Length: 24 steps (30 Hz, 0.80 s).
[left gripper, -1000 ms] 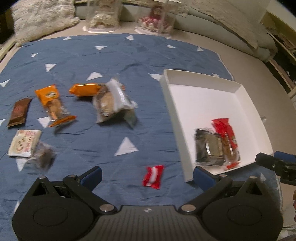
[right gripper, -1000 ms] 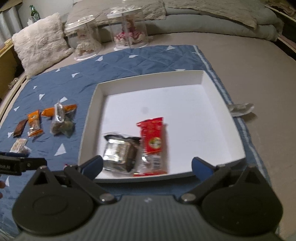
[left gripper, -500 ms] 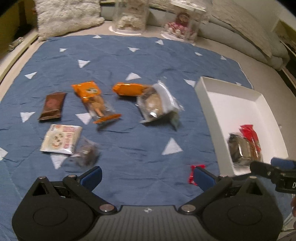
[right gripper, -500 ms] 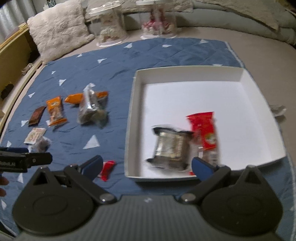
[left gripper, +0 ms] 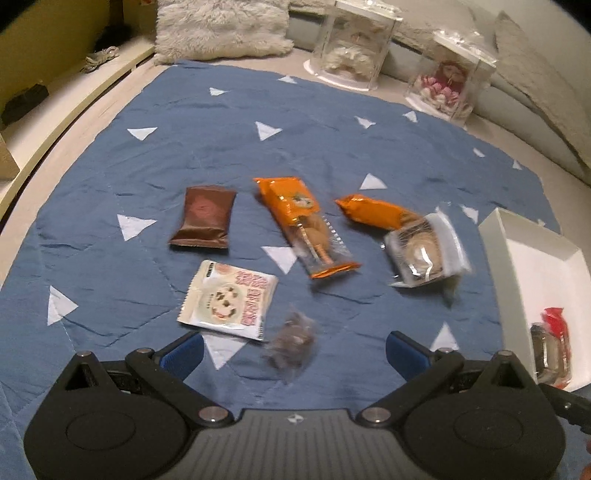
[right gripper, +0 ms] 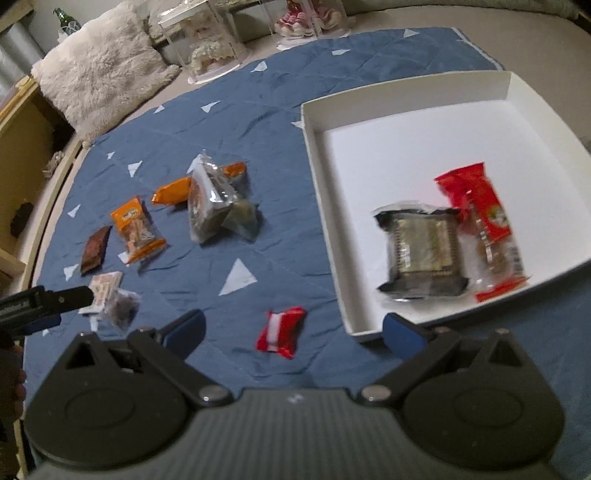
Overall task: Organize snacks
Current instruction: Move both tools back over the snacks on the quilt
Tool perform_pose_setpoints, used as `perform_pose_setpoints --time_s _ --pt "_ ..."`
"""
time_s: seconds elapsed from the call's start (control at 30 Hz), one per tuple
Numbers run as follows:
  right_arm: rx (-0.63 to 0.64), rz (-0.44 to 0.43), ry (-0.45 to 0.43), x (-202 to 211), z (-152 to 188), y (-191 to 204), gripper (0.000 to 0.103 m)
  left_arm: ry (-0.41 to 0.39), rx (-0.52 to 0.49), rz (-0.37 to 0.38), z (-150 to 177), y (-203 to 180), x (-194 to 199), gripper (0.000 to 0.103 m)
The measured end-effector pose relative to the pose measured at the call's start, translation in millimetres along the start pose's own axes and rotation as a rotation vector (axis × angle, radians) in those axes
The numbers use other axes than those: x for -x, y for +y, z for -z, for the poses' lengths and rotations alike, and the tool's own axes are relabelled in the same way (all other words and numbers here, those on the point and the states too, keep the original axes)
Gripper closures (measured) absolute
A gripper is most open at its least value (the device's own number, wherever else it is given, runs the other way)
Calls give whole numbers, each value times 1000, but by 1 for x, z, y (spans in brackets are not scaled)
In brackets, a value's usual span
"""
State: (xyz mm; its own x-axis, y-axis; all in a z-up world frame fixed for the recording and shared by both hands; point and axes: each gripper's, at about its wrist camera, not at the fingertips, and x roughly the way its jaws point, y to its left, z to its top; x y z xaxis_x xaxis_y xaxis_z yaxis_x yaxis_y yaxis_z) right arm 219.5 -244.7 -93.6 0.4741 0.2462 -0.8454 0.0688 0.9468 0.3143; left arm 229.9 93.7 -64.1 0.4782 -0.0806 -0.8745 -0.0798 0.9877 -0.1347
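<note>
Several snacks lie on a blue blanket [left gripper: 207,140]: a brown packet [left gripper: 204,220], an orange biscuit pack [left gripper: 306,225], an orange wrapper [left gripper: 373,212], a clear pastry pack [left gripper: 424,251], a white packet [left gripper: 229,302] and a small dark clear bag [left gripper: 293,345]. My left gripper [left gripper: 293,354] is open and empty just above the dark bag. My right gripper [right gripper: 291,334] is open and empty, over a small red-and-white candy [right gripper: 280,330]. The white box [right gripper: 517,92] holds a dark pack [right gripper: 421,251] and a red pack [right gripper: 480,214].
A fluffy pillow [left gripper: 221,29] and two clear display cases [left gripper: 354,44] stand beyond the blanket's far edge. A wooden shelf [left gripper: 44,122] runs along the left. The left gripper's tip [right gripper: 55,301] shows at the left of the right wrist view.
Both grippers have swung left. The left view now centres on the loose snacks and the dark bag; the right gripper has come over the red candy, with the box shifted right.
</note>
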Motion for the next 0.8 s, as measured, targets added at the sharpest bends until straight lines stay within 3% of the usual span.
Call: perform_pose_setpoints --time_s 0.37,0.43,0.5,0.57,0.7,0.8 --pt "-191 -59 63 -37 4 4 2 -16 -178 30 3 -19 -10 0" --pt "-211 -60 87 -44 4 4 10 -8 -187 30 2 -22 -12 4" --pt "-208 -50 105 -52 3 5 24 1 -198 26 1 -25 -15 18" --pt "-195 -20 115 -58 3 7 32 12 -198 24 0 -25 -18 26" --pt "-199 16 119 -67 3 8 35 27 -212 25 -3 -25 -25 42" --pt "-189 19 122 -74 3 10 45 46 -234 26 -3 -27 -30 46"
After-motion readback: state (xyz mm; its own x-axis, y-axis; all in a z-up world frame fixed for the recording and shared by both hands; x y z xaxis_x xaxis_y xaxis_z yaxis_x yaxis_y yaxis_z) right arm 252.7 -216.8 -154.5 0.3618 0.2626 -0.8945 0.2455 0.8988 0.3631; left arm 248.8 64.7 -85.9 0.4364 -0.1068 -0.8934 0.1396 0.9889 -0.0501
